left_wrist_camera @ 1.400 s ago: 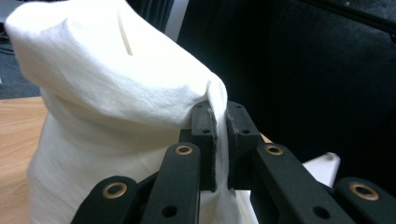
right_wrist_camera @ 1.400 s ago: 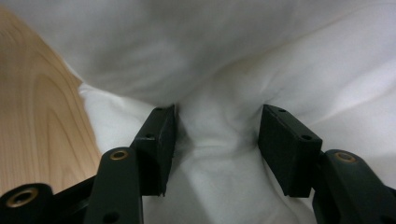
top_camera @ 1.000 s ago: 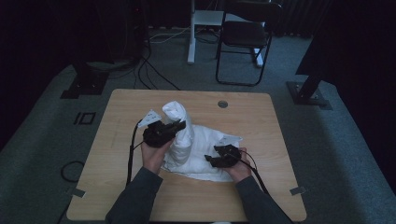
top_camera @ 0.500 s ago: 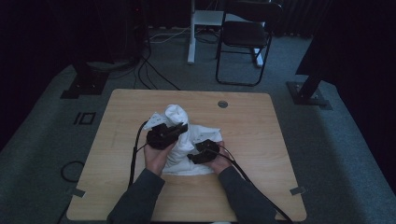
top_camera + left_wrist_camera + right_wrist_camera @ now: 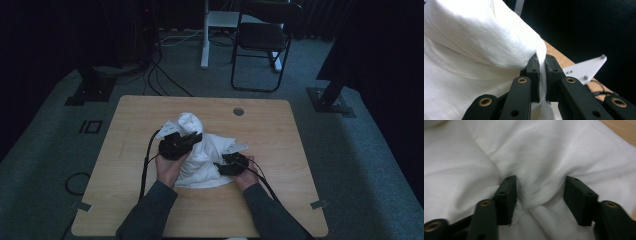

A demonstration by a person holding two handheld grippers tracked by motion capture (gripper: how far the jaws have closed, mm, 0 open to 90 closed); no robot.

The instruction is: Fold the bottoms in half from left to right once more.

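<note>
Right tongs (image 5: 540, 200), closing, returned rightward astride cloth (image 5: 544, 152).

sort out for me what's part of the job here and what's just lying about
In the job: white cloth, left gripper clamped on a fold of it, right gripper with jaws closing around a bunched ridge of it.
Lying about: black chair, floor cables, table's grommet hole.
</note>
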